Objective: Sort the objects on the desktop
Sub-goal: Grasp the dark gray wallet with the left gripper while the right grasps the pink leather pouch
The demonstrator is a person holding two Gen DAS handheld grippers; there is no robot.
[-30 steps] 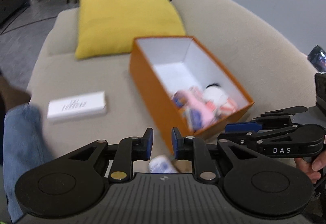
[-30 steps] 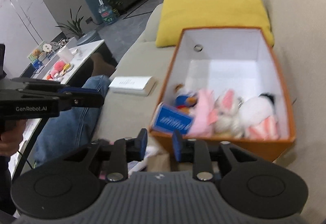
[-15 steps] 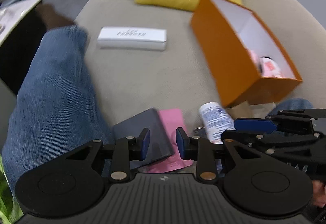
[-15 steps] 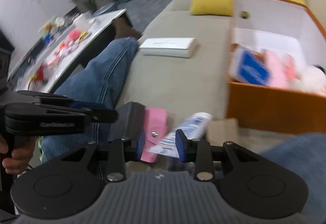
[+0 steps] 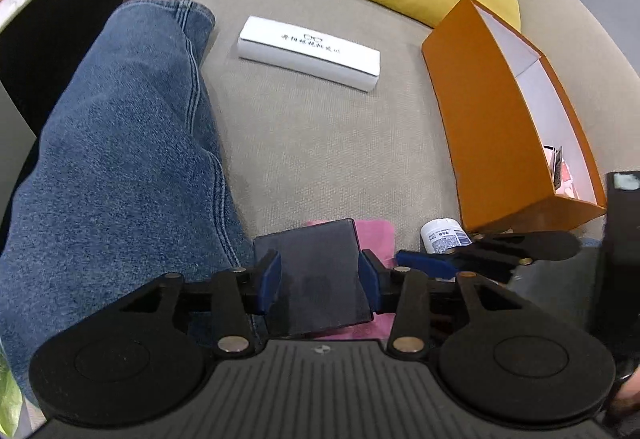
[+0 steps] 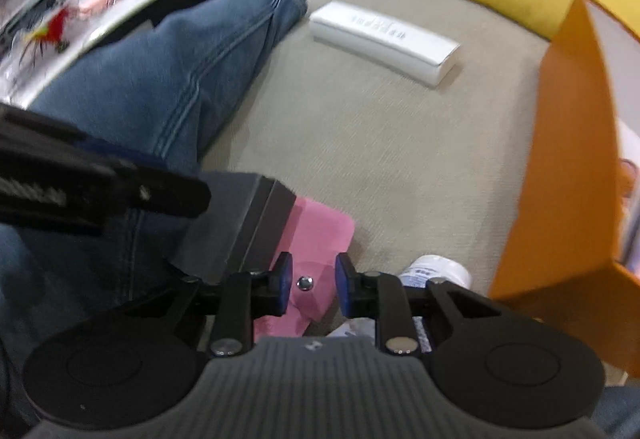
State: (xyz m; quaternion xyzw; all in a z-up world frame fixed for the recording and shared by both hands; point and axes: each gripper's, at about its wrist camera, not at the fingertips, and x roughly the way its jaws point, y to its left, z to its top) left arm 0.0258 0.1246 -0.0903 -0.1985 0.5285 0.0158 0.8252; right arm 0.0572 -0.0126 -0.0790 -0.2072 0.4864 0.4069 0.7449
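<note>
Both views have tipped downward since a second ago: the orange box point(image 5: 496, 143) has slid from the middle of the left wrist view to its right edge, and the loose things at the bottom of the frame now fill the space between my fingers. I read that as the last drop being done and the next pick beginning.

My left tongs point(image 5: 320, 285) have just been opening and now stand spread on either side of the dark wallet point(image 5: 316, 271), which lies low in the centre of the frame on the sofa point(image 5: 320, 143), overlapping the pink pouch point(image 5: 378, 235). The blue pads sit just beside its two edges; I cannot tell whether they press on it yet.

My right tongs point(image 6: 310, 289) have just been closing, and they hang narrowly parted over the pink pouch, its snap button point(image 6: 305, 282) showing in the gap. The pouch looks to lie beneath rather than between them. A white bottle point(image 6: 434, 271) lies just right of them, near the box's corner. Further up, a white case point(image 5: 308, 53) waits on the cushion, well apart.
</note>
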